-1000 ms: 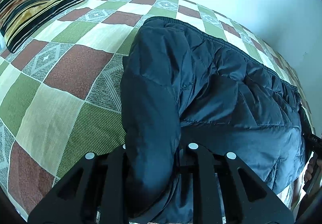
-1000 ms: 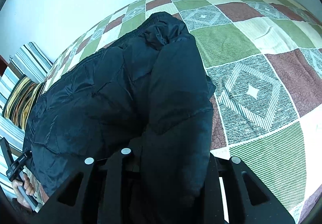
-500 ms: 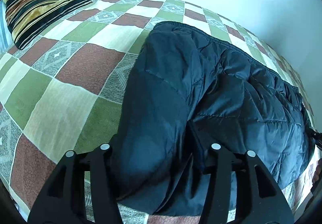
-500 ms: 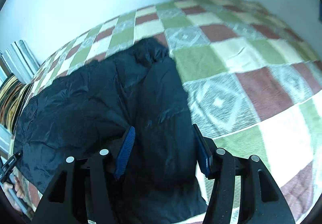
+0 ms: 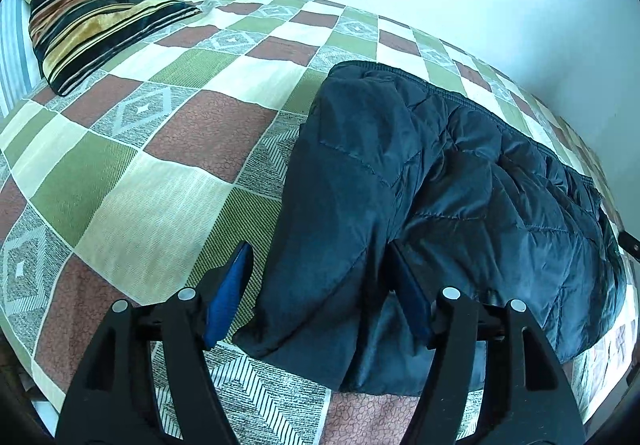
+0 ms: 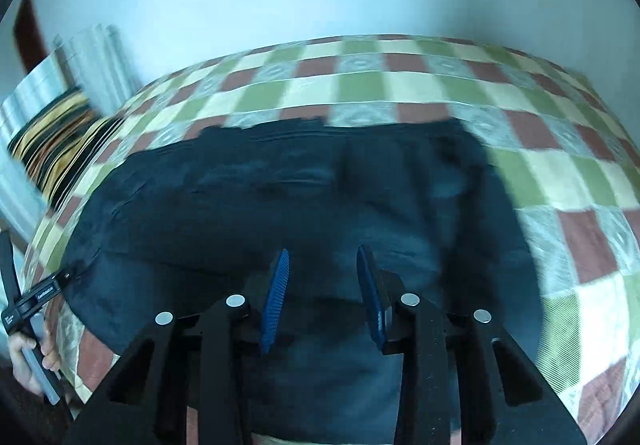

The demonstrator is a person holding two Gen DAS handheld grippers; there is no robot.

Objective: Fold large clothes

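One puffy dark jacket point(image 5: 460, 205), soft and slippery, lies on the checked bedspread point(image 5: 120, 165); both grippers (left gripper point(image 5: 320, 301) just opened wide, astride its folded sleeve point(image 5: 332, 245); right gripper point(image 6: 322, 297) closing, narrower, empty) hover over its near edge, best pinched at seams.

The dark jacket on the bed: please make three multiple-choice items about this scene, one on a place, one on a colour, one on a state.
1. Where does the striped pillow lie in the left wrist view?
A. Upper left, apart from the jacket
B. On top of the jacket
C. Between the fingers

2. What colour is the jacket?
A. Bright red
B. Dark navy blue
C. White

3. How does the left gripper stand?
A. Open, with a folded sleeve between its fingers, pads not pressing
B. Shut tight on the pillow
C. Out of view

Answers:
1 A, the pillow sits at the head of the checked bedspread, far from the jacket.
2 B, the quilted fabric is dark blue.
3 A, a gap shows beside the left blue pad.
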